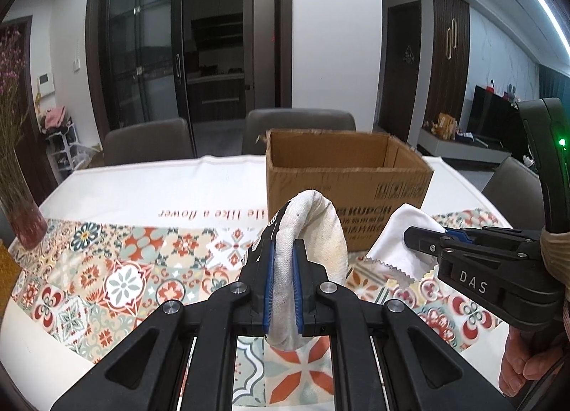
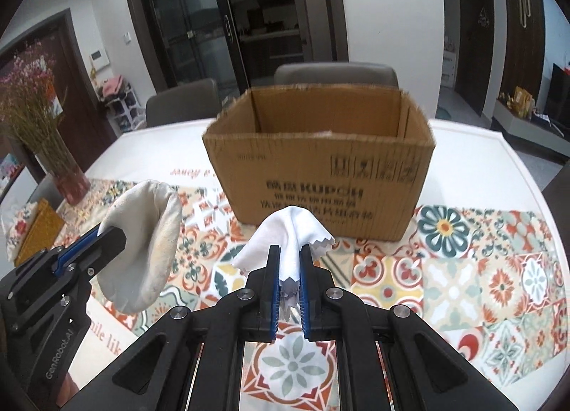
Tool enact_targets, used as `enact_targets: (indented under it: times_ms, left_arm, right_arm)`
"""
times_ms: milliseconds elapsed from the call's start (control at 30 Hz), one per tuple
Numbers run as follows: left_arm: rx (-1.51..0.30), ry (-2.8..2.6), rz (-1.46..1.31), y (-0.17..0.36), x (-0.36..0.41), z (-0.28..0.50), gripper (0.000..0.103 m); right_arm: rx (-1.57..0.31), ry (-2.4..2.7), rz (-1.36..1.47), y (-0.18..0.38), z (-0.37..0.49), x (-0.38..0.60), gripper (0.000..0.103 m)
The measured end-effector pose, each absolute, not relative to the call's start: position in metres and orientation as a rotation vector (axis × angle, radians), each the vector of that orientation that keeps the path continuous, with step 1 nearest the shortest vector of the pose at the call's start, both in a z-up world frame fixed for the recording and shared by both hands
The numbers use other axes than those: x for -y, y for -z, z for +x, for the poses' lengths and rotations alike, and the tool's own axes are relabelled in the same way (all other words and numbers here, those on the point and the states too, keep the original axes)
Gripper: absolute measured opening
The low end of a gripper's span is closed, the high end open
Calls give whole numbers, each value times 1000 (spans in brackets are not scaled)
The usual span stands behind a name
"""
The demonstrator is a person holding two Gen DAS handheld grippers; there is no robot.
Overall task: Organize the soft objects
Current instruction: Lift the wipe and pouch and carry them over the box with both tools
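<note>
My left gripper (image 1: 283,250) is shut on a stained cream cloth pouch (image 1: 313,233) and holds it above the patterned tablecloth; the pouch also shows in the right wrist view (image 2: 146,243). My right gripper (image 2: 289,254) is shut on a white cloth with zigzag edges (image 2: 288,229), also held above the table; this cloth shows in the left wrist view (image 1: 402,247) too. An open cardboard box (image 2: 320,161) stands just beyond both grippers, its opening facing up; something pale lies inside it, barely visible. The two grippers are side by side in front of the box.
A vase of dried flowers (image 2: 67,176) stands at the table's left. A yellow woven item (image 2: 39,229) lies near the left edge. Grey chairs (image 2: 335,72) stand behind the table. The tablecloth (image 2: 463,268) covers the near half.
</note>
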State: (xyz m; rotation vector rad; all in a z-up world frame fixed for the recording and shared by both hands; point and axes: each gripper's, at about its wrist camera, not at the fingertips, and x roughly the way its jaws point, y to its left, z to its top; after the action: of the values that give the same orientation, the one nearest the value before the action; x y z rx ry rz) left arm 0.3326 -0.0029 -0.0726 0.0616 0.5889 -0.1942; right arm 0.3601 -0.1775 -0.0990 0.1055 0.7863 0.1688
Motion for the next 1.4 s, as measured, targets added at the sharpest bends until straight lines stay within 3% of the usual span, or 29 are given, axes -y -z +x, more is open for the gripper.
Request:
enact_targets:
  times_ms: [733, 1400]
  left_arm:
    - [-382, 232, 94, -8, 28, 348, 11]
    - [-339, 296, 107, -26, 50, 422, 11]
  right_arm:
    - [-601, -144, 116, 22, 367, 198, 10]
    - [-540, -103, 89, 0, 432, 216, 10]
